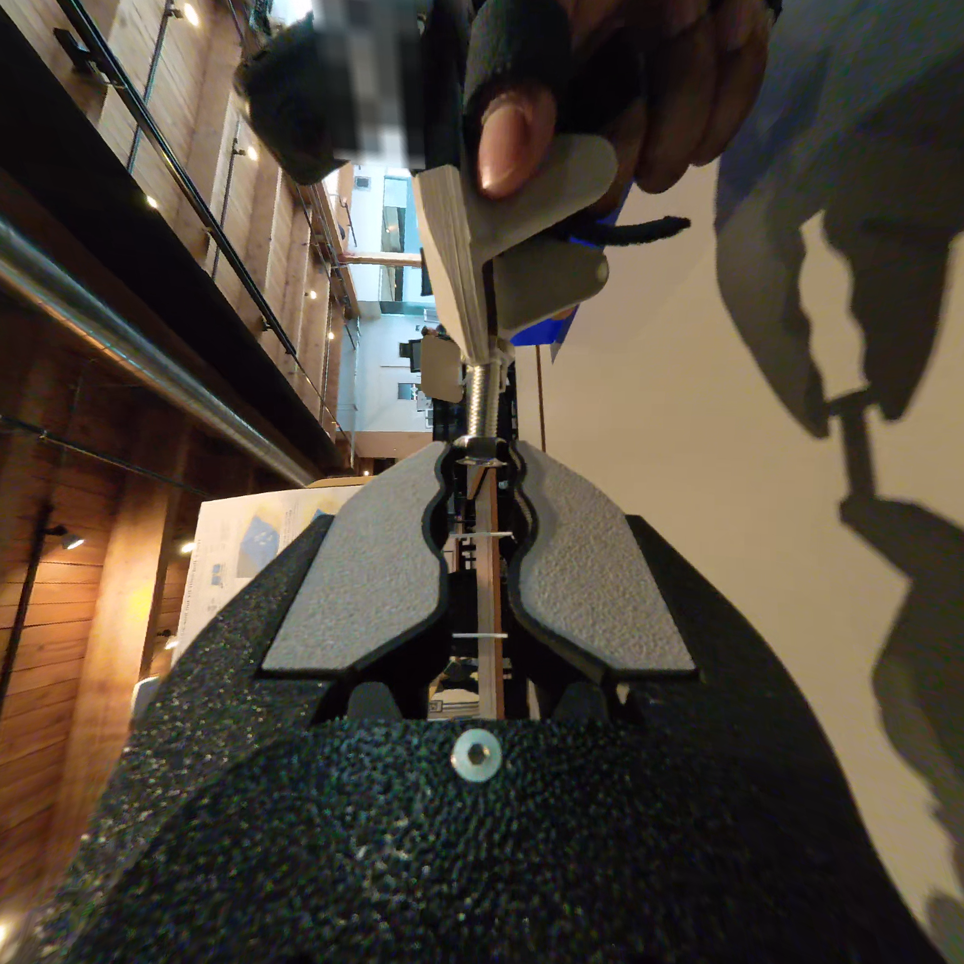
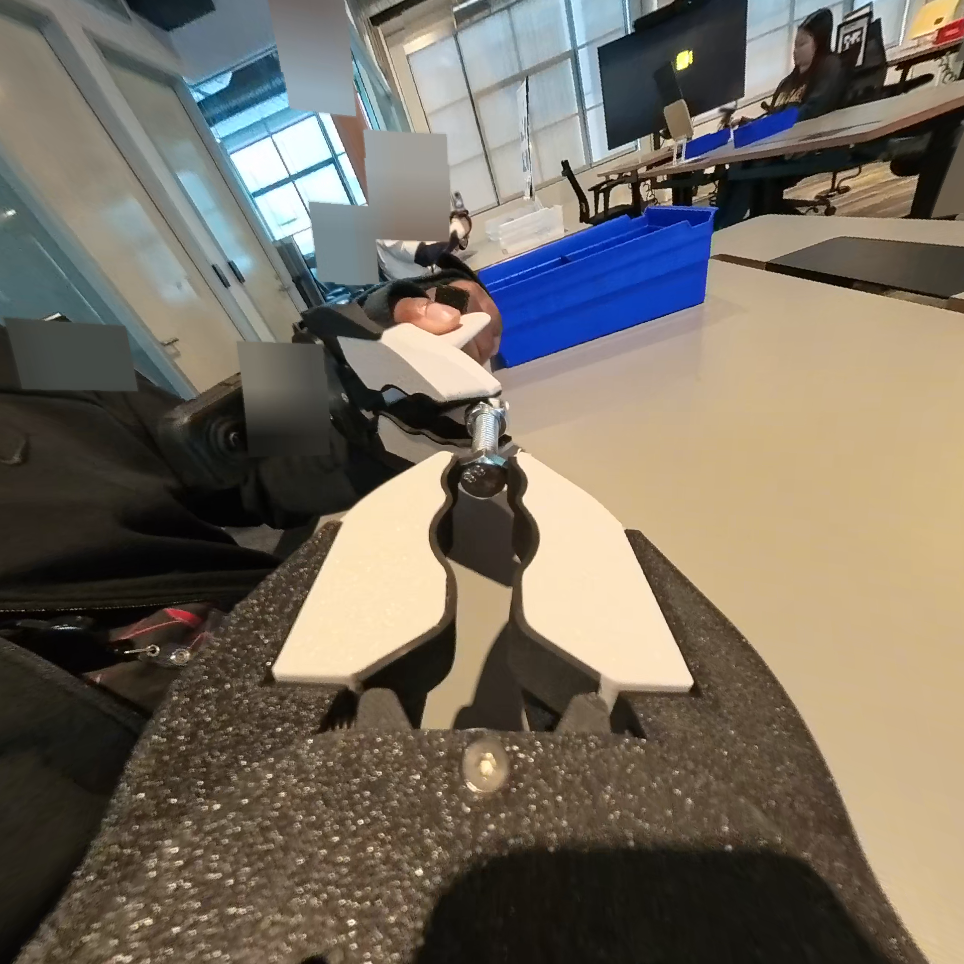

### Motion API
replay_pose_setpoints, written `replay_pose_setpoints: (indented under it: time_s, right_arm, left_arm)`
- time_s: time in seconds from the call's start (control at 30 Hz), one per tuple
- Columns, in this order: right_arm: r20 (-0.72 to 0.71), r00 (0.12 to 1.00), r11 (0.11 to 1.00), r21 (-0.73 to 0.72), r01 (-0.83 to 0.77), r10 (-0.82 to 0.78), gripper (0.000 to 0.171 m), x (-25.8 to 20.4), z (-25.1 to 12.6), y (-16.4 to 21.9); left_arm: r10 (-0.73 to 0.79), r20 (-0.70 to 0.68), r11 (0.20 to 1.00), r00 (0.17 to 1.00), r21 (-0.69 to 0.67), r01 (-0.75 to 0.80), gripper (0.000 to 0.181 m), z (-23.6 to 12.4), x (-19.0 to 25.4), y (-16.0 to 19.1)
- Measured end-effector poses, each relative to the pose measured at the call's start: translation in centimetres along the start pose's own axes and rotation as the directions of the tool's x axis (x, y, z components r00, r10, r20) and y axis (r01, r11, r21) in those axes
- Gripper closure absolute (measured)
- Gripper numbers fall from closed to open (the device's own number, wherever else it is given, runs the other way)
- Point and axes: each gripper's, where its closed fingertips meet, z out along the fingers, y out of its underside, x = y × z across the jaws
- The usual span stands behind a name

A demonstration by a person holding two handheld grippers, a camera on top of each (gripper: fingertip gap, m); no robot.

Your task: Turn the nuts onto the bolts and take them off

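Threaded steel bolt [image 2: 484, 447] held in the air above the pale matte tabletop [image 2: 756, 443], hex head clamped in right gripper [image 2: 483, 466] jaws, nut [image 2: 481, 416] end clamped in left gripper [image 1: 477, 449] jaws, grainy grey pads, speckled black bodies, blue plastic bin [image 2: 600, 281] behind, contents hidden.

Silver bolt [image 2: 482, 448]; blue bin [image 2: 600, 284] (solid); white tongs [image 2: 482, 461].

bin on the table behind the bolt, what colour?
Solid blue bin, open-topped, on the pale table. Clearest in the right wrist view.
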Motion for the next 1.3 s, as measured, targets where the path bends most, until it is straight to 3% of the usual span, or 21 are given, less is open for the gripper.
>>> replay_pose_setpoints:
  time_s: [0.4,0.63,0.73,0.83,0.93,1.0,1.13,1.3]
  right_arm:
    - [0.013,1.0,0.999,0.034,0.003,-0.004,0.154,-0.2,0.0,-0.4]
    - [0.028,0.999,0.998,0.063,0.014,-0.016,0.154,-0.5,-0.3,-0.9]
    - [0.039,0.999,0.997,0.075,0.031,-0.034,0.154,-0.8,-0.4,-1.2]
    - [0.045,0.997,0.995,0.09,0.052,-0.056,0.154,-1.0,-0.7,-1.5]
    - [0.035,0.995,0.991,0.099,0.091,-0.095,0.154,-1.1,-0.9,-1.9]
    - [0.019,0.992,0.988,0.091,0.123,-0.126,0.154,-1.0,-1.0,-1.9]
    - [-0.017,0.982,0.98,0.06,0.19,-0.189,0.154,-0.7,-1.1,-1.7]
    - [-0.026,0.973,0.972,0.038,0.231,-0.23,0.154,-0.8,-1.0,-1.4]
  left_arm:
    - [-0.354,-0.149,0.925,0.923,0.092,0.369,0.153,0.5,0.3,-0.5]
    - [-0.597,-0.307,0.745,0.741,0.13,0.654,0.134,0.6,0.5,-1.1]
    - [-0.714,-0.438,0.548,0.546,0.135,0.825,0.126,0.1,-0.2,-1.5]
    - [-0.758,-0.612,0.231,0.225,0.072,0.97,0.116,-0.7,-1.3,-1.8]
    - [-0.691,-0.718,-0.05,-0.088,-0.074,0.996,0.123,-1.2,-1.9,-1.6]
    - [-0.624,-0.754,-0.129,-0.203,-0.156,0.979,0.125,-1.5,-1.6,-1.8]
    - [-0.54,-0.766,-0.192,-0.349,-0.291,0.937,0.132,-1.5,-0.6,-2.7]
    - [-0.513,-0.75,-0.258,-0.419,-0.33,0.908,0.135,-1.1,-0.6,-2.7]
